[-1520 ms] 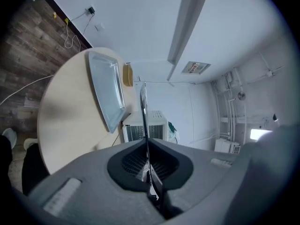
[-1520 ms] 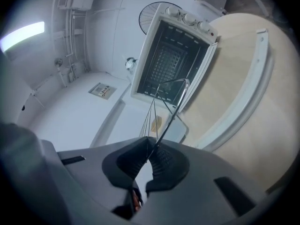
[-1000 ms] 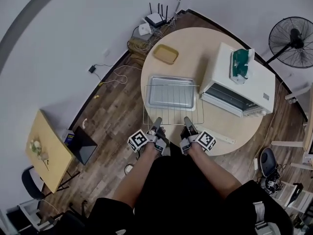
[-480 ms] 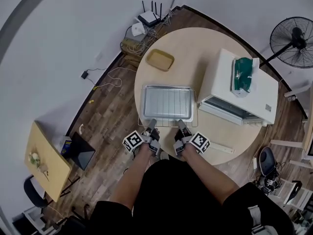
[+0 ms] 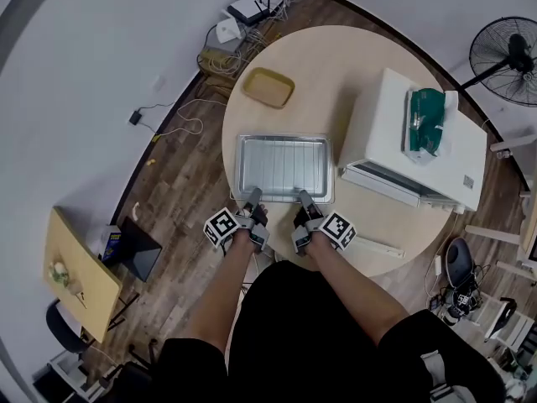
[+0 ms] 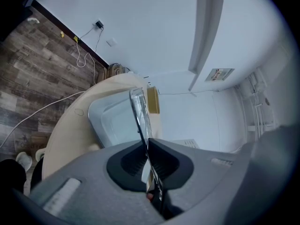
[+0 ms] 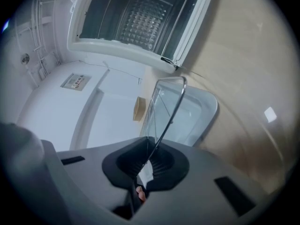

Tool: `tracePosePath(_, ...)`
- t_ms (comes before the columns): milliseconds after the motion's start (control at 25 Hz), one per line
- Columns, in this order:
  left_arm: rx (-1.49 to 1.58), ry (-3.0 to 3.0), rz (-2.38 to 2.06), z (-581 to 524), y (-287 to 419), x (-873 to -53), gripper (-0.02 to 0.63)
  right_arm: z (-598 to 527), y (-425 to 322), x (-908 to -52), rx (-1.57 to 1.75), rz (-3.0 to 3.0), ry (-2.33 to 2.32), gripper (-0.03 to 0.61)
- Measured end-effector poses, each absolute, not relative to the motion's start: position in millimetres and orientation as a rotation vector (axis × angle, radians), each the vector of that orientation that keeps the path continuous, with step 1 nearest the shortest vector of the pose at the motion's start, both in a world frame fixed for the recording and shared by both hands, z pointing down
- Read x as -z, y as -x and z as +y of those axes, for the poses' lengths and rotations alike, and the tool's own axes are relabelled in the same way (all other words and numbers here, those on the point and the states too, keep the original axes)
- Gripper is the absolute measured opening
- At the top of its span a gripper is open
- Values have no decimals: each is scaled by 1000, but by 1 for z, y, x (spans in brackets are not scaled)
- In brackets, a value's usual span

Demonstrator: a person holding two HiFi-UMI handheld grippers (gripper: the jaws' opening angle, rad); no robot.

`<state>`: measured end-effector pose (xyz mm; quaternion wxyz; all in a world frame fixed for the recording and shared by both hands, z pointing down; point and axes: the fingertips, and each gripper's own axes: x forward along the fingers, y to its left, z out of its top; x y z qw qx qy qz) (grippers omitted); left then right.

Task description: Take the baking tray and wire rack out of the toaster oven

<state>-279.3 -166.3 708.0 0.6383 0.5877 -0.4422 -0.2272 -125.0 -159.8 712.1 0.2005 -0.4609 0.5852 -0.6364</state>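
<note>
The silver baking tray [image 5: 283, 168] sits on the round table [image 5: 336, 65], left of the white toaster oven [image 5: 394, 141], whose door [image 5: 382, 185] hangs open. The wire rack [image 5: 285, 151] lies flat over the tray, and both grippers hold it by its near edge. My left gripper [image 5: 253, 193] is shut on the rack wire [image 6: 139, 111], with the tray [image 6: 115, 121] just beyond. My right gripper [image 5: 302, 195] is shut on the rack's rounded corner wire [image 7: 168, 111], and the empty oven cavity [image 7: 140, 18] shows ahead. Whether the rack rests on the tray is unclear.
A yellow dish [image 5: 268, 88] sits on the far side of the table. A green object [image 5: 426, 120] lies on top of the oven. A fan [image 5: 512, 57] stands at the far right. A router and cables [image 5: 243, 11] lie on the floor beyond the table.
Both grippers have carried the wire rack away from me and down. It hung out past the tray's near side before and now covers the tray.
</note>
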Motion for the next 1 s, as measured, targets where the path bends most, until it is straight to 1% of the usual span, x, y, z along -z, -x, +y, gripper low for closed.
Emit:
tracePosePath(400,376,-1323,-1004,-173,279,-728,21,-168,127,-729,1949,1491,1231,12)
tracePosePath(480,307,-1335,-1008,-172,279,-730,21,-167,125,-732,1967,1471,1265,22)
tracePosePath(680,209,-1339,-1051,-168,281,-734,23,-164,125,-734,2018,1472,1359,77)
tracePosePath(760,188,-1332,-1059,-166,283,-735,36,-163,126,-732,2037,1483,1391,108)
tracePosePath(840,163,-1328,-1044,-165,281,-735,61,-163,127,-731,2065,1494,1417,123)
tracePosePath(1000,108,-1312,-1023,-159,277,-735,106,-157,126,-735,2153,1512,1458,138)
